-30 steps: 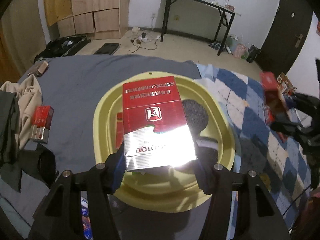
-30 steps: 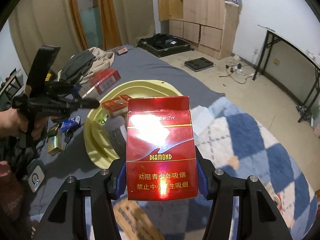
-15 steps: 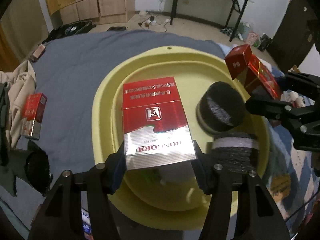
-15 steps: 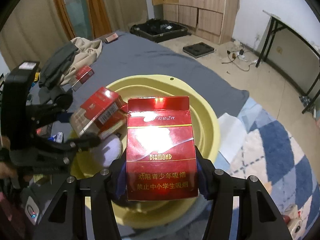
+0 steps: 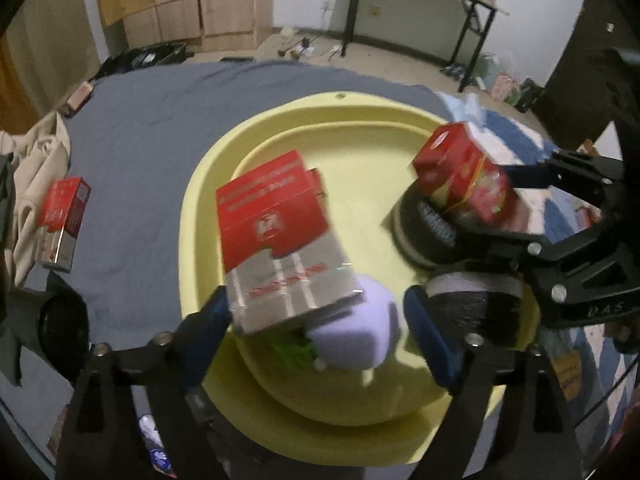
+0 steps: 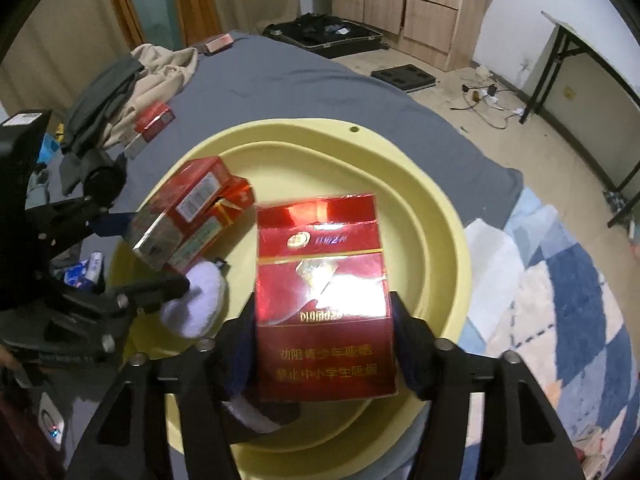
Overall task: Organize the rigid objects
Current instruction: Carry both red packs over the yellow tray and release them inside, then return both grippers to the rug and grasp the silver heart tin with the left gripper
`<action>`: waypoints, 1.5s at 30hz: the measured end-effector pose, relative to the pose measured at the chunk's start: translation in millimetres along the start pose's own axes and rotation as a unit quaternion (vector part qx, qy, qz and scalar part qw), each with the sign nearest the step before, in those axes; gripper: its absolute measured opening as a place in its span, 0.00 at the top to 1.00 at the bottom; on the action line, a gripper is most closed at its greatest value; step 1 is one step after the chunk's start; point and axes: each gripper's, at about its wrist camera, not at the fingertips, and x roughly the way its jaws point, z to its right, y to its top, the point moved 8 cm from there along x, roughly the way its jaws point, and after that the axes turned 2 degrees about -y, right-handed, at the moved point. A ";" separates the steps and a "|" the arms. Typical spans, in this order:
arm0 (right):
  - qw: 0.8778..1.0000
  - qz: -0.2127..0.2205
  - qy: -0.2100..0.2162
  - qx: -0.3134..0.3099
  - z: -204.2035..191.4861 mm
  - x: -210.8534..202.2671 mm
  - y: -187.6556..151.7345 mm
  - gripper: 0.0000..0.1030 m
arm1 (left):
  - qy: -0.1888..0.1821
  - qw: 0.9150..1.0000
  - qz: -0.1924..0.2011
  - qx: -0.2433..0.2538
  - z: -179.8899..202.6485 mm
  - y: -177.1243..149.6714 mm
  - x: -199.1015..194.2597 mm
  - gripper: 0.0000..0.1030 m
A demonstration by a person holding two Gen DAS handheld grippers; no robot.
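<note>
Both claws, left gripper (image 5: 316, 312) and right gripper (image 6: 324, 344), are opening over the yellow basin (image 5: 352, 104), each letting go of 1 red pack (image 5: 276, 236), while 1 stray pack (image 5: 62, 220) waits on the bed.

I have both grippers over the basin (image 5: 280, 392), which sits on the bed (image 5: 152, 120). The left gripper (image 5: 316, 312) has a tilted pack (image 5: 276, 240) between its opening jaws, above another pack (image 6: 216, 220) lying in the basin. The right gripper (image 6: 324, 340) has its own pack (image 6: 324, 300) between its opening jaws, above the basin's right side. Outside the basin, to its left, a further pack (image 5: 62, 224) lies on the bed beside clothes (image 6: 136, 76)
</note>
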 end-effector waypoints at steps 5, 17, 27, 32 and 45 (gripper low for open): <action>0.999 0.040 0.023 0.024 5.5 -27.8 -0.5 0.04 | -0.021 0.999 0.043 -0.025 2.2 14.2 -24.2 0.04; 0.993 0.108 -0.051 0.009 87.9 -179.9 -84.7 0.00 | -0.061 0.991 0.094 0.076 159.8 56.8 -63.2 0.00; 0.979 0.102 -0.141 0.104 206.6 -262.1 -268.9 0.00 | -0.145 0.981 0.005 0.125 350.9 36.4 -15.3 0.00; 0.981 0.097 -0.133 0.103 208.9 -235.5 -317.8 0.00 | -0.141 0.984 -0.016 0.110 386.8 38.6 30.6 0.00; 0.988 0.064 -0.089 0.107 245.7 -161.0 -314.7 0.00 | -0.128 0.985 -0.034 0.107 418.0 60.2 94.5 0.00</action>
